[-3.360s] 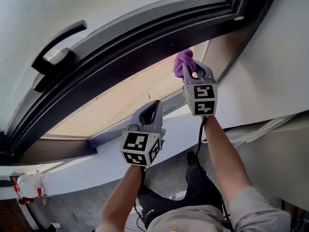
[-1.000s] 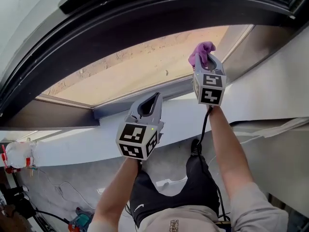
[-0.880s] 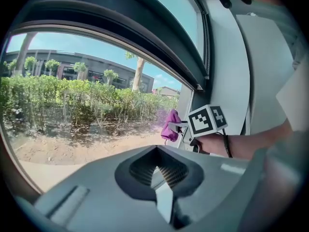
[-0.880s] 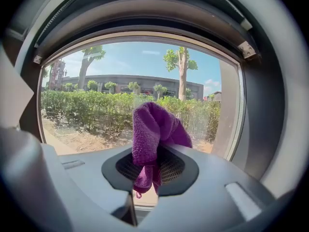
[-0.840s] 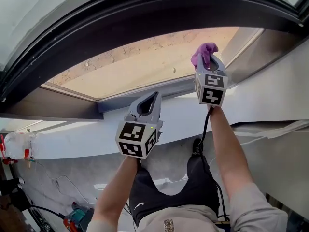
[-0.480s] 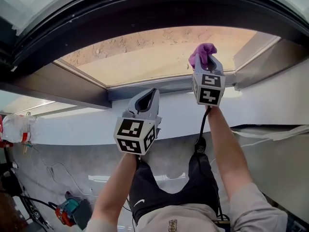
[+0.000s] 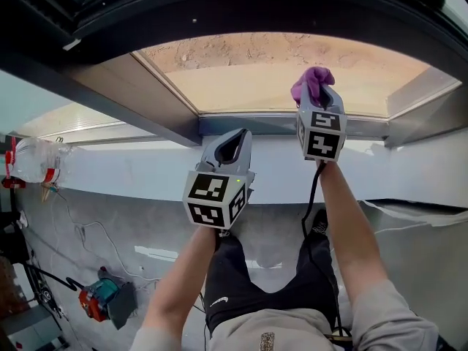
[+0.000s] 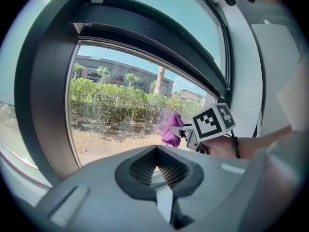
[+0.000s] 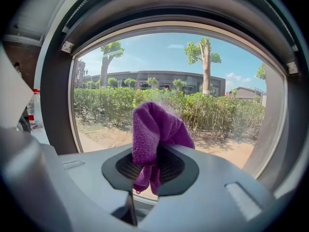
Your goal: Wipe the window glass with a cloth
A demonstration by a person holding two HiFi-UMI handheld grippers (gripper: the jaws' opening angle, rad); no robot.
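As its view shows, right tongs [image 9: 150, 167] clamping cloth [image 9: 155, 125]

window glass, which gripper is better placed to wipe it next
Right. The right gripper is shut on the purple cloth, raised at the window glass; the left gripper is shut, empty and lower.

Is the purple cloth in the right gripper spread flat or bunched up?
Bunched up. The purple cloth sticks out of the right gripper as a crumpled wad, pinched between its jaws, not spread flat.
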